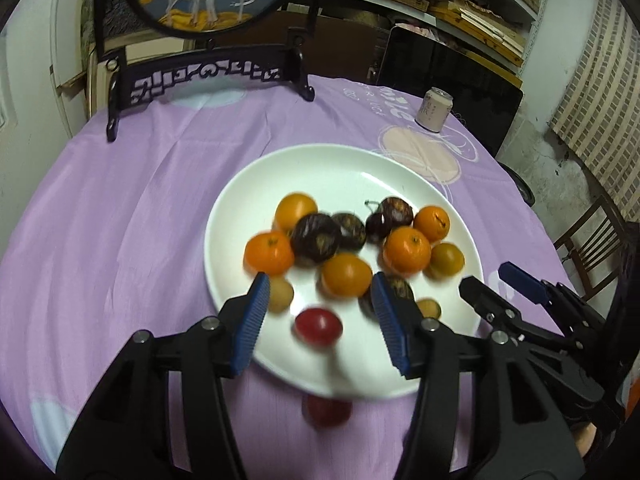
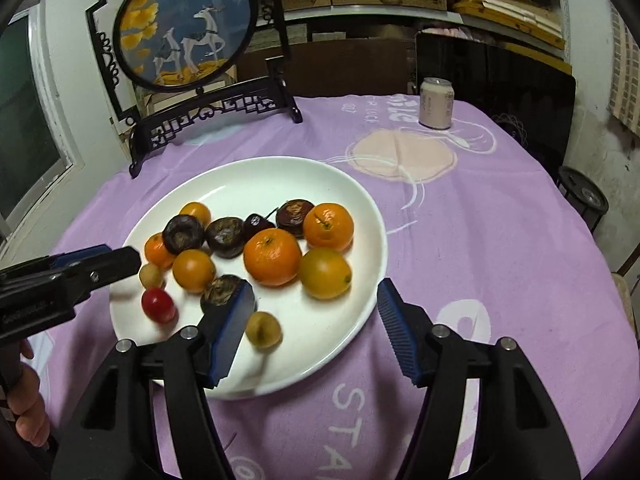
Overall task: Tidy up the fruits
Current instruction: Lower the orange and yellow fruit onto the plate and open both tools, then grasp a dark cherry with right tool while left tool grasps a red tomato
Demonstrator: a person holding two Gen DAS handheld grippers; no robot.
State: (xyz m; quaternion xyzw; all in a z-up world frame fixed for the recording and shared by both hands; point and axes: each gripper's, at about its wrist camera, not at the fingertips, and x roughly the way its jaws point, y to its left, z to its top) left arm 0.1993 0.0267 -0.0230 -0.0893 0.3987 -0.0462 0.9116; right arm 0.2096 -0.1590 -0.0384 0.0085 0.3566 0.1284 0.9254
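Observation:
A white plate point(image 1: 340, 168) point(image 2: 280, 176) on the purple cloth holds several oranges point(image 1: 407, 250) point(image 2: 272, 257), dark wrinkled fruits point(image 1: 315, 239) point(image 2: 225, 237), small yellow fruits point(image 2: 263, 329) and a red fruit point(image 1: 319, 326) point(image 2: 158, 305). My left gripper point(image 1: 320, 320) is open above the plate's near edge, with the red fruit between its fingers, untouched. My right gripper point(image 2: 316, 326) is open and empty over the plate's near right rim; it also shows in the left wrist view point(image 1: 496, 284). A blurred red shape point(image 1: 327, 411) lies on the cloth below the plate.
A black framed deer screen point(image 2: 188, 28) stands at the table's back left. A pale can point(image 2: 436, 103) point(image 1: 434, 109) stands at the back right. A dark chair back point(image 2: 496, 80) is behind the table. Shelves fill the wall.

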